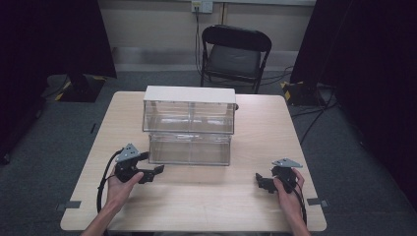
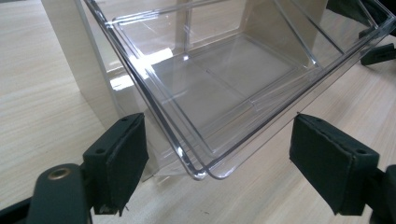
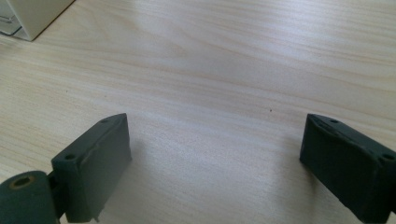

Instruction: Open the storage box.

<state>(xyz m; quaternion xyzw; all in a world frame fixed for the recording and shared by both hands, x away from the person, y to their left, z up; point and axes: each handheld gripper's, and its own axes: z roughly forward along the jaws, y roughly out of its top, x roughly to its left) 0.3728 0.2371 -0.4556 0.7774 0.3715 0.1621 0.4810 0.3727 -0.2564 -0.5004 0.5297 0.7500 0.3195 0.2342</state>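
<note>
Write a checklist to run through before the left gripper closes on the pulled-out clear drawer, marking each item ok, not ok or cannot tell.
1. Left gripper open: ok.
2. Drawer corner between its jaws: ok, in the left gripper view.
3. Lower drawer pulled out of the cabinet: ok.
4. Drawer empty: ok, nothing seen inside.
5. Right gripper off the drawer: ok, open over bare table.
6. Pads already touching plastic: cannot tell.
</note>
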